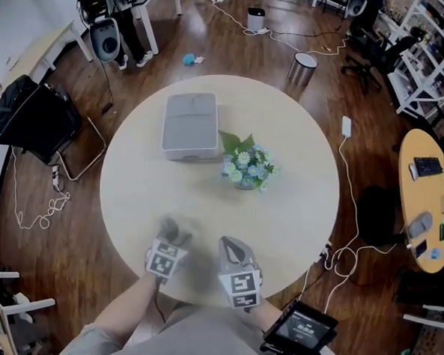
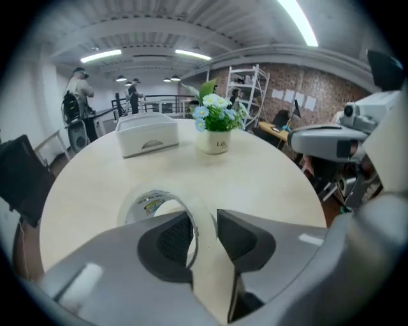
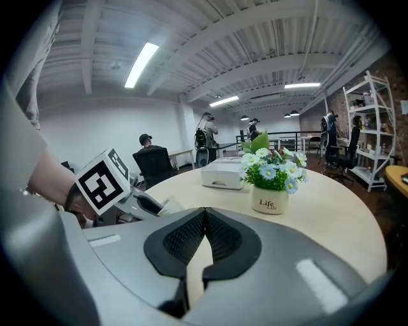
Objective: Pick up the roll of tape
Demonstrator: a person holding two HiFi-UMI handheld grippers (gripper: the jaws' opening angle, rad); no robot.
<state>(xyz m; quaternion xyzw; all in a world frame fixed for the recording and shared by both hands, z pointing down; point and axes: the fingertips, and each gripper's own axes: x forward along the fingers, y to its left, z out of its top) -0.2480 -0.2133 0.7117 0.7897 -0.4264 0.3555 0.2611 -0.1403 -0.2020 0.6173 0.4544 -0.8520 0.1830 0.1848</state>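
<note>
Clear tape roll (image 2: 145,205) — between left fingers (image 2: 167,239)

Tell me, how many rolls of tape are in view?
1. The roll of tape is at the near edge of the round table, its wall gripped by the left gripper. The closed gray box could hide more.

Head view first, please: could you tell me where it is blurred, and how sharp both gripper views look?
Head view: the left gripper is smeared by motion blur, the right gripper and table sharp. Left gripper view: heavy fisheye bend, dark corners, roll of tape slightly soft. Right gripper view: same fisheye, crisp, ceiling lamp blown out.
</note>
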